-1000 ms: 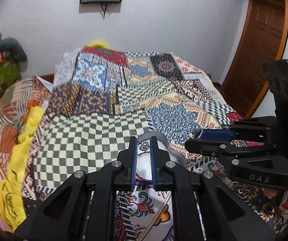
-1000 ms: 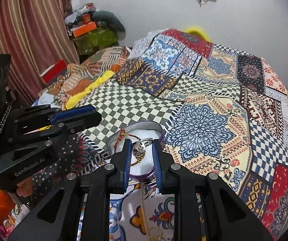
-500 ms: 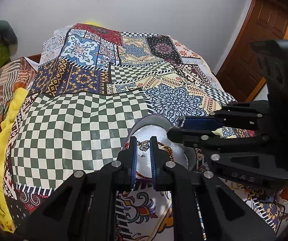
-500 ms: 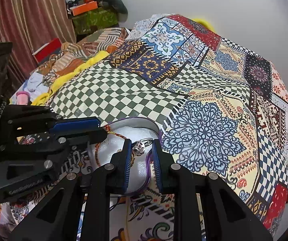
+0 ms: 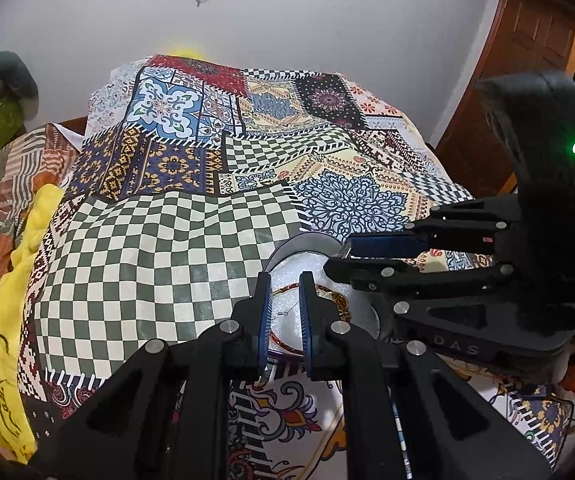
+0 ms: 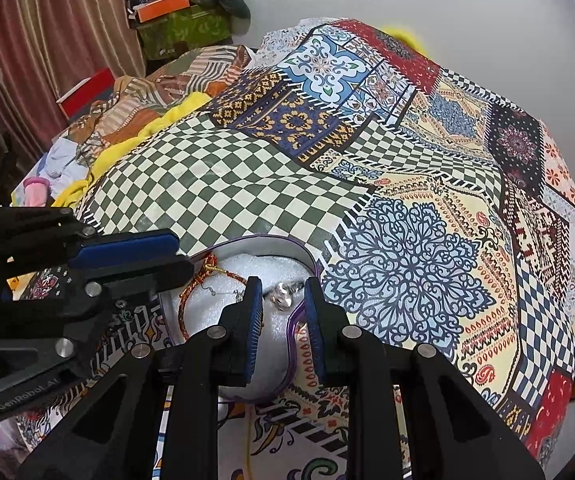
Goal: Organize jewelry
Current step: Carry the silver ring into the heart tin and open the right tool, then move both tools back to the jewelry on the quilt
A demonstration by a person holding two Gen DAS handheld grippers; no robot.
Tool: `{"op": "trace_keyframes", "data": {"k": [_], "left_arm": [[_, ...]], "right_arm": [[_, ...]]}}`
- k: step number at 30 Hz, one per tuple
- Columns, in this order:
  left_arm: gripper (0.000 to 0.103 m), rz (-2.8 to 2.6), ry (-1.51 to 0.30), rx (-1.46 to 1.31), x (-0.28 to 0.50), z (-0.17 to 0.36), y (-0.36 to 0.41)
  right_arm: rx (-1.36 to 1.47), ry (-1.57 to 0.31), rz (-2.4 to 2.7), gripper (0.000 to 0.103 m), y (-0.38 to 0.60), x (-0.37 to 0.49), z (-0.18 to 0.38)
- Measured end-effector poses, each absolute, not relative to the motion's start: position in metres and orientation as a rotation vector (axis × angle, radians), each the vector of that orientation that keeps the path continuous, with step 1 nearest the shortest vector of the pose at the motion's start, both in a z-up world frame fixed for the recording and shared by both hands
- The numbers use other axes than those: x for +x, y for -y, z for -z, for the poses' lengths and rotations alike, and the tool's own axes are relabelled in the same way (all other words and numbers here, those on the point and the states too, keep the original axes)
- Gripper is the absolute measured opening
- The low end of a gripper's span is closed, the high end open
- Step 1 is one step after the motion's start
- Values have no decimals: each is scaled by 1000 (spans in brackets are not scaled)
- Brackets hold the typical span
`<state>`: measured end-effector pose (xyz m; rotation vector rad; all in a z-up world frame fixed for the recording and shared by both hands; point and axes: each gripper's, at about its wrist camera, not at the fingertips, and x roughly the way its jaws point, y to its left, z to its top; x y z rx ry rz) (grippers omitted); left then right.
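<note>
A round tin (image 5: 287,246) with a purple rim (image 6: 291,324) and white foam lining lies on the patchwork bedspread. A red-and-gold cord bracelet (image 6: 191,288) and a small hook earring (image 5: 282,313) lie in it. My right gripper (image 6: 283,300) hovers over the tin's right side with a silver ring (image 6: 283,298) between its fingers, the jaws a little apart. My left gripper (image 5: 285,300) is over the tin's near edge, jaws slightly apart, nothing held. It also shows from the side in the right wrist view (image 6: 135,256).
The bedspread (image 6: 407,240) covers the bed. A yellow cloth (image 5: 7,300) and striped bedding lie along the left edge. A wooden door (image 5: 527,60) stands at the right. A gold chain (image 6: 249,432) lies on the spread near the tin.
Both grippers have moved down and forward over the tin. The right gripper's jaws have widened around the silver ring.
</note>
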<state>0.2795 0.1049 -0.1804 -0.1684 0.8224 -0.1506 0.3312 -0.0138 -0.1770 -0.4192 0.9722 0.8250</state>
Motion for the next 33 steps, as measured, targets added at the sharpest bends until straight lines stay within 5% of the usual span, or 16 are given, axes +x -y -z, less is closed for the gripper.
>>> {"op": "trace_keyframes", "data": {"k": [27, 33], "left_arm": [[15, 124, -758, -107, 204, 118, -72], [18, 151, -775, -99, 188, 120, -49]], "right_arm": [[-336, -814, -737, 22, 91, 255, 103], [-299, -797, -691, 39, 121, 243, 103]]}}
